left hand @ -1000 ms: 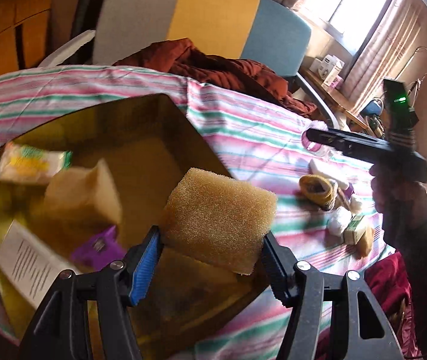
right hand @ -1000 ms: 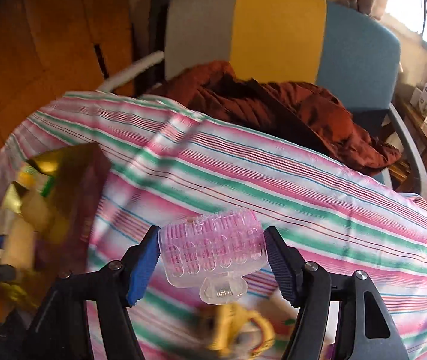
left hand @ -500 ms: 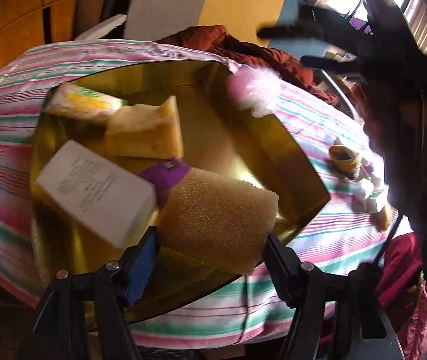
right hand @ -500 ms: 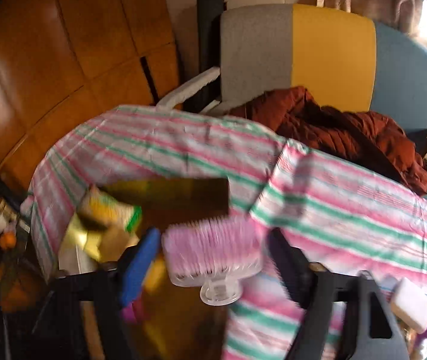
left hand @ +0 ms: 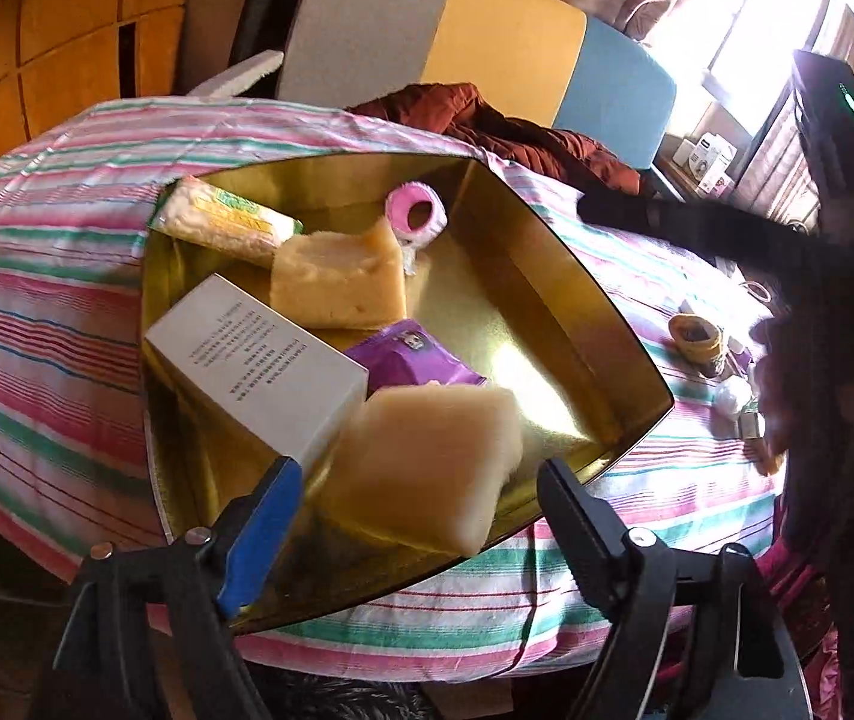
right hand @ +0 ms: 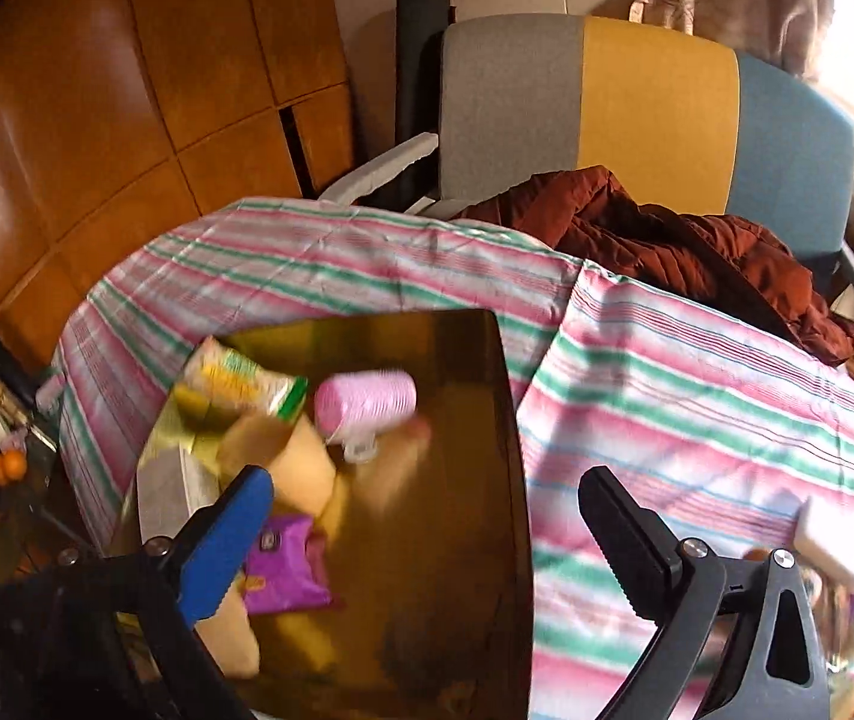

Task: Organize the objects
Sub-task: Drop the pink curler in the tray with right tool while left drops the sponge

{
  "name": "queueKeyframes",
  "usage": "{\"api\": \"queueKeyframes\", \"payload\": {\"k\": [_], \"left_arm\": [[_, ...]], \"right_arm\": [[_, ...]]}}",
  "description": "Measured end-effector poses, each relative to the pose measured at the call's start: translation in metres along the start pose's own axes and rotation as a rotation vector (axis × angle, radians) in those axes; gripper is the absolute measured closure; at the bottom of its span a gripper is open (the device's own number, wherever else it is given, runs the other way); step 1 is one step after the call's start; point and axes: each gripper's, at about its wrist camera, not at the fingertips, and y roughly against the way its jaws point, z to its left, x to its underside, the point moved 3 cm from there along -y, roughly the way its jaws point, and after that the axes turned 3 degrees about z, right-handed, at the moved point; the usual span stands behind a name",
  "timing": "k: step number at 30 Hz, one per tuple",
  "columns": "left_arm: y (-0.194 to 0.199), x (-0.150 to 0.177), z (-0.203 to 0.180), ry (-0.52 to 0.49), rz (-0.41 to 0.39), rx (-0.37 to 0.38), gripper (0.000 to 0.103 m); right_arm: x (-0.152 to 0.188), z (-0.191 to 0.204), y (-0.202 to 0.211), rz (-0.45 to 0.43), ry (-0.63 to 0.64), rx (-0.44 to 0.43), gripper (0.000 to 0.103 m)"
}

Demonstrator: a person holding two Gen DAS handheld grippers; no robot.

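Note:
A gold tray (left hand: 553, 276) lies on the striped tablecloth. It holds a pink hair roller (left hand: 414, 219), a yellow sponge (left hand: 336, 282), a white box (left hand: 252, 360), a purple packet (left hand: 414, 357) and a yellow-green packet (left hand: 216, 222). My left gripper (left hand: 417, 504) is open over the tray's near edge; a tan sponge (left hand: 427, 462) sits blurred between its spread fingers, touching neither. My right gripper (right hand: 427, 516) is open and empty above the tray (right hand: 475, 510); the pink roller (right hand: 363, 402) lies in the tray beyond it.
A chair (left hand: 487, 42) with a dark red jacket (left hand: 505, 126) stands behind the table. Small items, among them a yellow-brown roll (left hand: 697, 339), lie on the cloth to the right. The right gripper's black body (left hand: 757, 234) crosses the left wrist view.
My left gripper has opened and let go of the tan sponge over the tray. My right gripper has opened and dropped the pink roller into the tray.

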Motion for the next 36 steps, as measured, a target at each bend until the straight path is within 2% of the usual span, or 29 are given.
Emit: {"api": "queueKeyframes", "payload": {"k": [4,11,17,26,30,34,36], "left_arm": [[0.01,0.001,0.003,0.012,-0.033,-0.032,0.021],[0.042,-0.004,0.012,0.031,-0.166,-0.182,0.021],[0.054,-0.003,0.017,0.051,-0.212,-0.253,0.021],[0.076,0.0,0.021,0.084,-0.33,-0.4,0.021],[0.075,0.002,0.025,0.105,-0.322,-0.383,0.021],[0.068,0.002,0.025,0.091,-0.301,-0.433,0.028],[0.066,0.003,0.026,0.101,-0.29,-0.421,0.028]], "right_arm": [[0.021,0.011,0.009,-0.012,0.017,0.017,0.001],[0.044,0.02,0.026,-0.065,0.016,0.057,0.0],[0.06,0.024,0.033,-0.085,0.007,0.099,0.0],[0.072,0.031,0.041,-0.164,0.03,0.209,0.0],[0.075,0.026,0.038,-0.137,-0.012,0.123,0.0],[0.08,0.031,0.04,-0.16,0.018,0.132,0.0],[0.081,0.032,0.038,-0.151,0.015,0.12,0.0]]}}
